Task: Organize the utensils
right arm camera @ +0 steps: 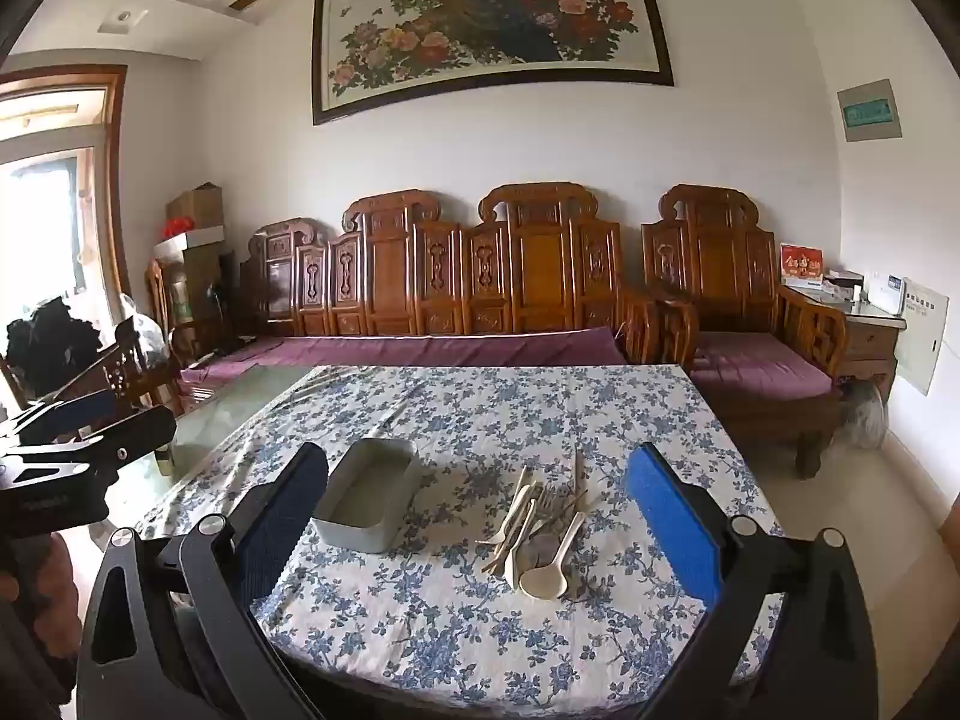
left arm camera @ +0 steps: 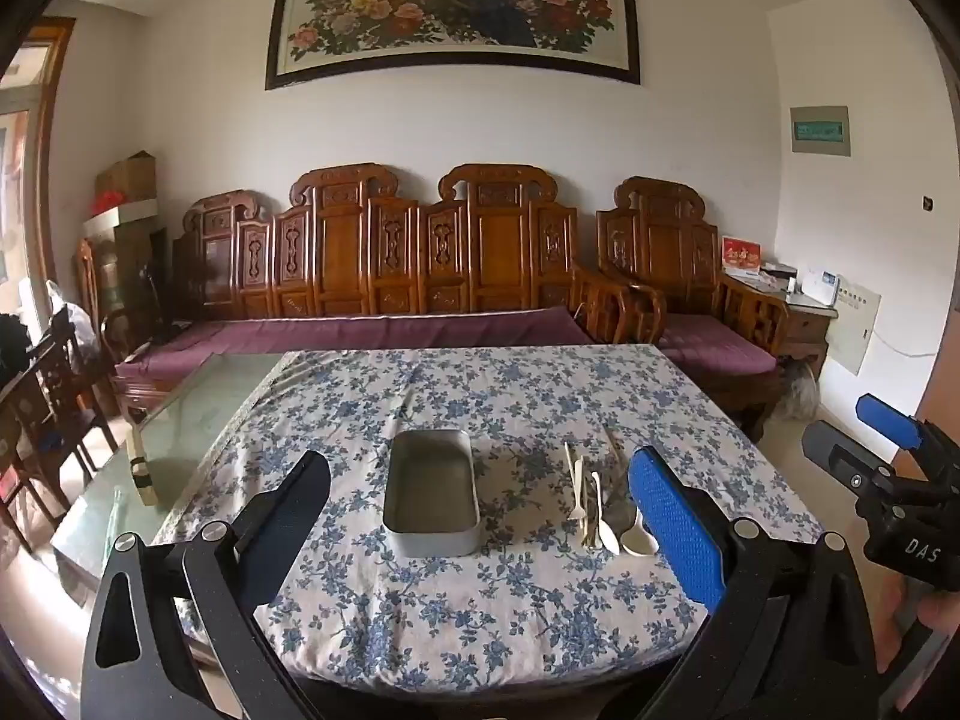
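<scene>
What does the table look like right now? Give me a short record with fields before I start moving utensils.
surface: table with blue floral cloth
container: grey rectangular tin, nothing visible inside, left of the utensils
utensils: loose pile on the cloth, outside the tin
pile contents: cream spoon nearest the camera, metal fork, chopstick-like sticks; exact count unclear
left tool: open, empty, above the near table edge
right tool: open, empty, facing the pile
progress: no utensil in the tin yet
</scene>
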Demonstrator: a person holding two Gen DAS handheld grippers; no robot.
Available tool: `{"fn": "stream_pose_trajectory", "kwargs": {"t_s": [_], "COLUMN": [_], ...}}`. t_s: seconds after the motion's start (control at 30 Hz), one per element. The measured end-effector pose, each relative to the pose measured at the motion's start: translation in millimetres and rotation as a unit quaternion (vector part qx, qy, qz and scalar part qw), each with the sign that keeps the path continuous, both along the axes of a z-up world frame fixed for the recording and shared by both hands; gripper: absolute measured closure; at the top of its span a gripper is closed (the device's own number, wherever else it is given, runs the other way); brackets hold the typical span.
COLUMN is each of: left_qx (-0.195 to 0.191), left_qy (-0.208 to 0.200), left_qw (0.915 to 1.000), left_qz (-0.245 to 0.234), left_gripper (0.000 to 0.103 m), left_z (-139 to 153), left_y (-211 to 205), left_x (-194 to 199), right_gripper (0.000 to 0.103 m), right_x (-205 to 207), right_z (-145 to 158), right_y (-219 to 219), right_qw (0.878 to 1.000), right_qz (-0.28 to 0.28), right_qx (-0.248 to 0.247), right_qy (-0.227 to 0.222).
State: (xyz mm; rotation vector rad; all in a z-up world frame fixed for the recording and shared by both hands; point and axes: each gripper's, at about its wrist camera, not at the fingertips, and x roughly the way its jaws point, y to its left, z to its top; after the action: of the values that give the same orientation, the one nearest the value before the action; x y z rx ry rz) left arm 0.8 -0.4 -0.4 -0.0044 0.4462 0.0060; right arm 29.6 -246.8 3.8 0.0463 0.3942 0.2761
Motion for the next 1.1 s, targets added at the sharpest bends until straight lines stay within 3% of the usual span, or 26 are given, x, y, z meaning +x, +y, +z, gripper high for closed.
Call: {"fn": "stream_pose_trajectory", "kwargs": {"t_s": [1.1], "left_qx": [-0.005], "left_qy": [-0.005], "left_qw": [0.9999], "left_qz": [-0.007], "left_gripper": [0.006], "left_z": [-2.3], "left_y": [-7.2], "left_x": [0.5], "right_gripper": [0.002], "right_x": [1.0], "right_z": [-1.9], "right_y": [-1.9], "right_qw": [1.000], "right_qz": [0.001], "right_qx": [0.002], "right_qy": [-0.002]}}
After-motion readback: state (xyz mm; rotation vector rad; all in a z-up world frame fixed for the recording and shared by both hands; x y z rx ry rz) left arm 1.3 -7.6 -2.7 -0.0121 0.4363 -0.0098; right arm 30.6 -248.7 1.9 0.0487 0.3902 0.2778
